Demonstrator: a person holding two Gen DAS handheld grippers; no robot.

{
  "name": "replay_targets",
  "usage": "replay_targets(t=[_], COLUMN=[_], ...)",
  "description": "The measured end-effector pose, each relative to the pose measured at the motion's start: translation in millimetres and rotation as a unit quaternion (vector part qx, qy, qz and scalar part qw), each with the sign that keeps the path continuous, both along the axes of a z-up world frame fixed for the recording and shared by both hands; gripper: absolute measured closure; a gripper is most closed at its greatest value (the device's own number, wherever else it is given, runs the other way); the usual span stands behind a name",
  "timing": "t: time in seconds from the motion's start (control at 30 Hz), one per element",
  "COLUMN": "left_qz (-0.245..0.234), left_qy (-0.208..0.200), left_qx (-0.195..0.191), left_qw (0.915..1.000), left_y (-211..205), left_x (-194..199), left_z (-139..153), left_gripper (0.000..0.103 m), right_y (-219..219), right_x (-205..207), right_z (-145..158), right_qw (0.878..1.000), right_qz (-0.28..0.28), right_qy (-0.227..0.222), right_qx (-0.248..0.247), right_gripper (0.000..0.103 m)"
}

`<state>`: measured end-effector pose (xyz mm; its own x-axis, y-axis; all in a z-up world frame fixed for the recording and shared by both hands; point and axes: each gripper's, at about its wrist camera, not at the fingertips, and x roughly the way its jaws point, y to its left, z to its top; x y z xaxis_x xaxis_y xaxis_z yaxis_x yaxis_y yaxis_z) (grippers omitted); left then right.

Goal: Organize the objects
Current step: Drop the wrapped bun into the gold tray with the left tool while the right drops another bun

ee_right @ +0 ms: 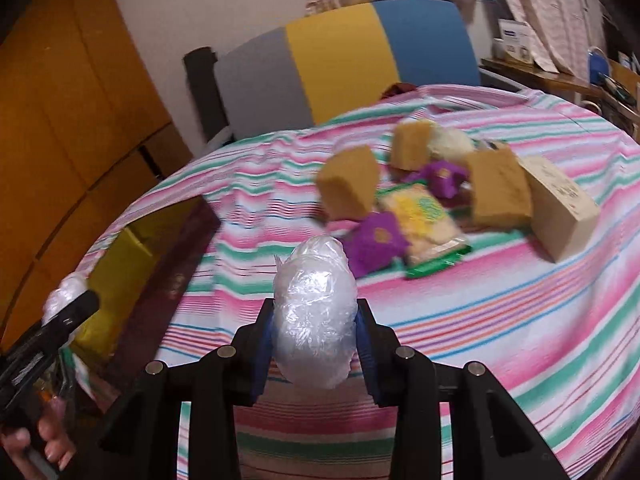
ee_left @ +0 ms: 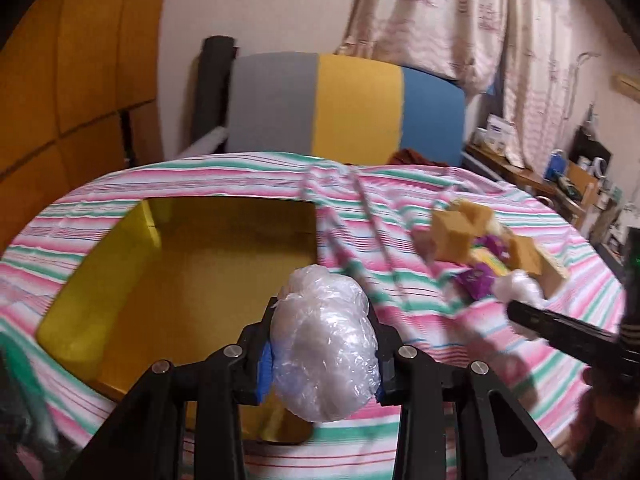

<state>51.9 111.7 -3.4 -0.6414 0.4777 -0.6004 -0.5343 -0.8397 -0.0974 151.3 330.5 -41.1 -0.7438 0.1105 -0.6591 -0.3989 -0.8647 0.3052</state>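
My left gripper (ee_left: 320,354) and right gripper (ee_right: 316,350) each clamp a clear crinkled plastic-wrapped white ball (ee_left: 324,344) (ee_right: 316,316); open yellow cardboard box (ee_left: 192,276) near left, tan sponge blocks (ee_right: 352,188), purple packets (ee_right: 376,244) far right on striped desk (ee_right: 500,300).

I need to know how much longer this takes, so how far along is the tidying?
Barely started: the yellow box looks empty. In hand: each hand-held gripper, left and right, is shut on a plastic-wrapped bundle. Left on the striped cloth: sponges, purple packets, a snack bag, a cardboard box.
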Motion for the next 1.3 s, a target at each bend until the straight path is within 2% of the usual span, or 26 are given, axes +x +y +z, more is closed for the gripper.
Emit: replay_targets(t=[0.23,0.4,0.5,0.67,0.9,1.0,1.07,1.13,1.3], left_qz=[0.07,0.108,0.132,0.164,0.194,0.214,0.229,0.243,0.291], left_qy=[-0.019,-0.026,-0.029,-0.048,-0.059,-0.057,-0.053,-0.046,-0.028], left_qx=[-0.019,-0.032,-0.053,-0.058,-0.072,-0.062,-0.05,-0.035,-0.026], left_qw=[0.9972,0.9933,0.9895,0.9836,0.9766,0.9732,0.9706,0.9683,0.9561], left_y=[-41,-70,-86,-115,-134,-143,-149,-156,-173], left_x=[-42,-65,-81,-100,-116,-115,-113,-111,-108], left_z=[-8,-15,-21,-29,-39,-37,-33,-26,-3], left_gripper=[0.066,0.066,0.066,0.065,0.061,0.044,0.022,0.014,0.007], right_y=[-51,-84,-104,-141,-174,-182,-187,-190,-201], right_x=[-31,-58,-77,-102,-128,-134,-139,-145,-163], right_z=[28,36,35,28,12,7,3,-1,-13], right_qw=[0.997,0.991,0.987,0.979,0.972,0.969,0.968,0.967,0.963], right_qz=[0.076,0.128,0.159,0.204,0.236,0.245,0.25,0.253,0.264], right_qy=[0.026,0.032,0.028,0.015,-0.006,-0.013,-0.019,-0.025,-0.043], right_qx=[0.01,0.011,0.004,0.007,-0.004,-0.001,-0.002,-0.002,-0.014], right_gripper=[0.066,0.066,0.066,0.066,0.066,0.066,0.066,0.066,0.066])
